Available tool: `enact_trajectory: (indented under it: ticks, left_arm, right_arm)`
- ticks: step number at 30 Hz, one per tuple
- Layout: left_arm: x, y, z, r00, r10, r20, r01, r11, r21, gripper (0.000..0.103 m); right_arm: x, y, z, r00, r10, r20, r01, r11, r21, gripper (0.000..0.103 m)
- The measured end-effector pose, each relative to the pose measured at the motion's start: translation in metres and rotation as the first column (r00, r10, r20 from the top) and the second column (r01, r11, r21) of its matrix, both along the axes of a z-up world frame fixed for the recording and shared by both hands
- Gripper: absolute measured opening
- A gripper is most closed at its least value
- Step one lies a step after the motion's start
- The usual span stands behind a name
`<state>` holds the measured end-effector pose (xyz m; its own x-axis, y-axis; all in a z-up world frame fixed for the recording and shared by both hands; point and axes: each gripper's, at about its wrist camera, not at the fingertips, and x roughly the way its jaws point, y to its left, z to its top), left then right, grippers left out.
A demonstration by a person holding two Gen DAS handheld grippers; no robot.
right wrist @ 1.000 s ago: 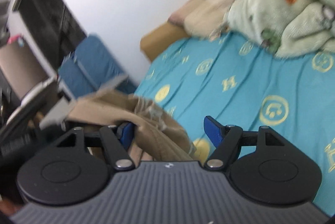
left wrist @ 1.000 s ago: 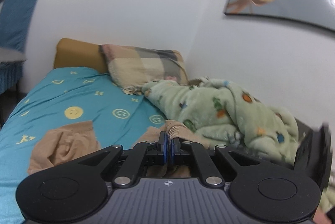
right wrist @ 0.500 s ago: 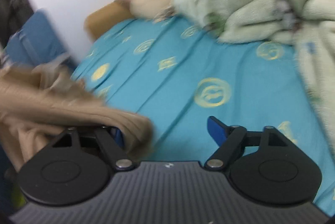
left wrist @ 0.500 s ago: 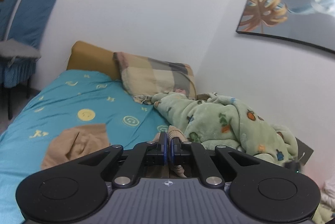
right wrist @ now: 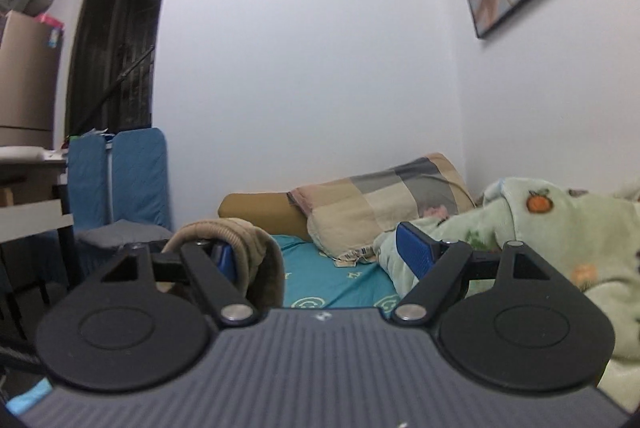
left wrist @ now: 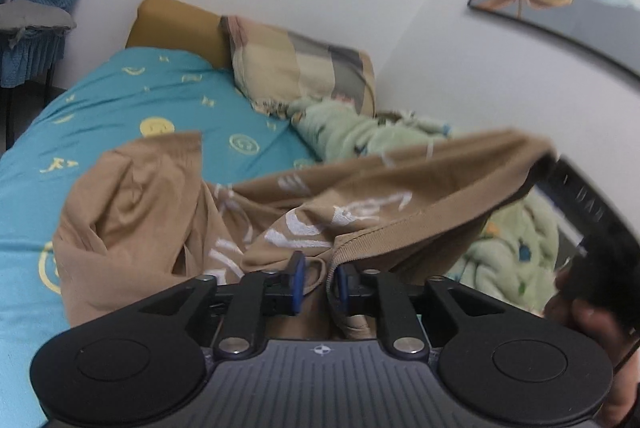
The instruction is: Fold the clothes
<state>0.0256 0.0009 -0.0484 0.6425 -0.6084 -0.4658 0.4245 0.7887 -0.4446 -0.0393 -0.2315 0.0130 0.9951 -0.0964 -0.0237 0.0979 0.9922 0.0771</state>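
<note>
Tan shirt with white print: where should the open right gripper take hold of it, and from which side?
Probably the ribbed edge band of the tan shirt with white print: a thicker strip, stretched straight above the teal bed sheet, while the body sags in folds. Come from below, jaws astride it; the cloth only drapes over one finger of the right gripper.

Matt tan knit-cloth garment (left wrist: 168,212)
</note>
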Motion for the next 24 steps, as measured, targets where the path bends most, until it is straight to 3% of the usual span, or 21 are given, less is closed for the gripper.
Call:
enact_trajectory:
  ticks: [2,4,10,13,16,20,24]
  left_arm:
    - [-0.001,-0.012,-0.002,1.0,0.004,0.006,-0.004,0.999,0.045,0.046]
    - [0.001,-0.026,-0.002,1.0,0.027,0.012,-0.028,0.997,0.073,0.053]
    - [-0.004,-0.028,-0.005,0.989,0.146,-0.018,-0.145,0.989,0.029,0.058]
    - [-0.01,-0.02,-0.006,0.973,0.228,-0.043,-0.228,0.973,-0.013,0.069]
    - [-0.016,-0.014,-0.006,0.954,0.292,-0.063,-0.295,0.955,-0.039,0.072]
    - [-0.035,-0.018,-0.006,0.947,0.31,-0.087,-0.307,0.951,0.044,0.076]
    - [-0.059,-0.026,-0.019,0.939,0.334,-0.083,-0.315,0.931,0.186,0.08]
  right_arm:
    - [-0.004,0.001,0.006,1.0,0.012,0.029,-0.011,0.999,-0.031,0.08]
    - [-0.008,-0.003,0.006,0.999,0.021,0.032,-0.02,1.0,-0.017,0.08]
    - [-0.01,-0.01,0.002,0.999,0.002,0.035,-0.002,1.0,-0.011,0.08]
    - [-0.009,-0.02,0.0,0.998,-0.043,0.035,0.042,0.999,0.011,0.08]
    - [-0.006,-0.03,-0.002,0.996,-0.085,0.027,0.083,0.995,0.051,0.08]
    - [-0.008,-0.037,-0.005,0.99,-0.135,0.032,0.132,0.988,0.08,0.08]
    - [-0.015,-0.041,-0.005,0.98,-0.192,0.056,0.186,0.978,0.098,0.08]
